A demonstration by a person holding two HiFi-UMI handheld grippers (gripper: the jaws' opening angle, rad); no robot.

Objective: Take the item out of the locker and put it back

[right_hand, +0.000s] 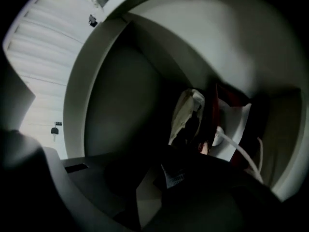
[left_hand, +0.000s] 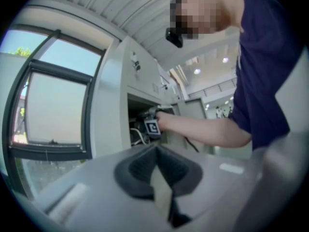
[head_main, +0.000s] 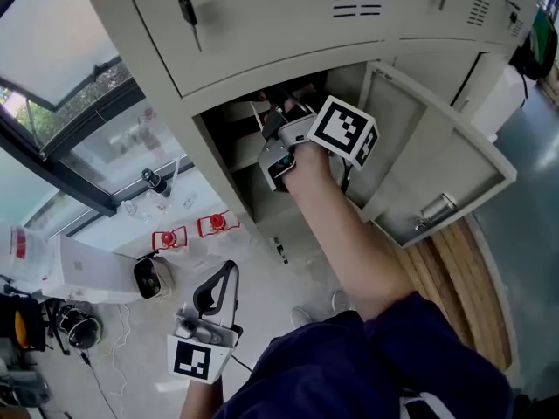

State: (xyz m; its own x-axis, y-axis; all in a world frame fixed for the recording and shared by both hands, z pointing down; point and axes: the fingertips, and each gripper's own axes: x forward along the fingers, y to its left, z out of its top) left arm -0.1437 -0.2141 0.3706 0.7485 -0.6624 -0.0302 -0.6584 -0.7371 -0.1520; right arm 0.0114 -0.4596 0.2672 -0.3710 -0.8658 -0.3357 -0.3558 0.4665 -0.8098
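**Right gripper inside the open locker, left gripper idle**

Nearest the camera: a dark blue sleeve [head_main: 349, 369] filled the bottom of the head view. Beside it the left gripper [head_main: 229, 273] hung low over the floor and pointed level. In its own view the jaws met tip to tip, clenched on nothing. On the floor past it lay two red objects [head_main: 170, 238] side by side, with a black device [head_main: 150, 276] near them. A window [head_main: 79, 85] ran along the left.

Middle distance: the bare right forearm [head_main: 341, 234] stretched up and forward into the locker [head_main: 262, 42]. The right gripper [head_main: 269, 116] was past the edge of the open lower compartment, its tips in shadow. The compartment door [head_main: 437, 164] stood swung wide to the right.

Farthest, inside the compartment, in the very dark right gripper view: the jaws were parted by only a narrow crack, and no object showed pinched between the pads. Just beyond the tips sat a pale bundle [right_hand: 186, 112], with a red-and-white pack [right_hand: 236, 122] close on its right. A white cable [right_hand: 236, 149] ran across the front of the pack. All of it was inside the locker, none outside. Which piece was the task's item could not be told.

Above the opening, a key [head_main: 187, 11] hung from the lock of the closed upper door.
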